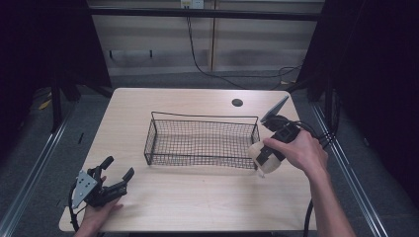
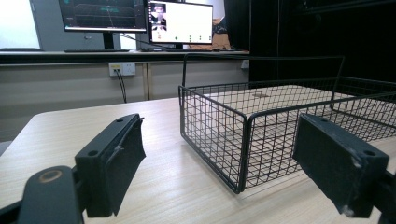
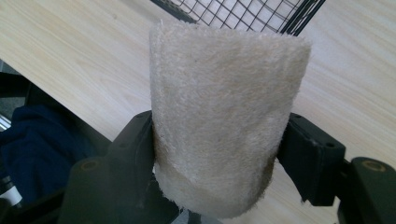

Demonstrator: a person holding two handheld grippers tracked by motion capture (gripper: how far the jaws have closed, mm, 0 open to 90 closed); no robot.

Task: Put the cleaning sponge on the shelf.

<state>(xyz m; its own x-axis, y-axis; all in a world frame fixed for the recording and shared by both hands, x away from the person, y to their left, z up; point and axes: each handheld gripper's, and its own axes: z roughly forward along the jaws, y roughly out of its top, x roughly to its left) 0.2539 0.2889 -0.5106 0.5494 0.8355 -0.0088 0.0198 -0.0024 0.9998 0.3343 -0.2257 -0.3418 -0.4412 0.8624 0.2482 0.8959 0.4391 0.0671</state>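
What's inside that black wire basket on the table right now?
Nothing: through the black wire mesh basket just the pale wooden table shows. The rolled cream fluffy towel sits clamped in the right tongs, outside the basket's right end.

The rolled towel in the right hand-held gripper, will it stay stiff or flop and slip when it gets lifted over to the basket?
The rolled towel looks soft and probably light: its fuzzy pile bulges slightly where the right hand-held gripper clamps it. That nap likely resists slipping. Being a roll, it may loosen or roll once dropped in the wire basket.
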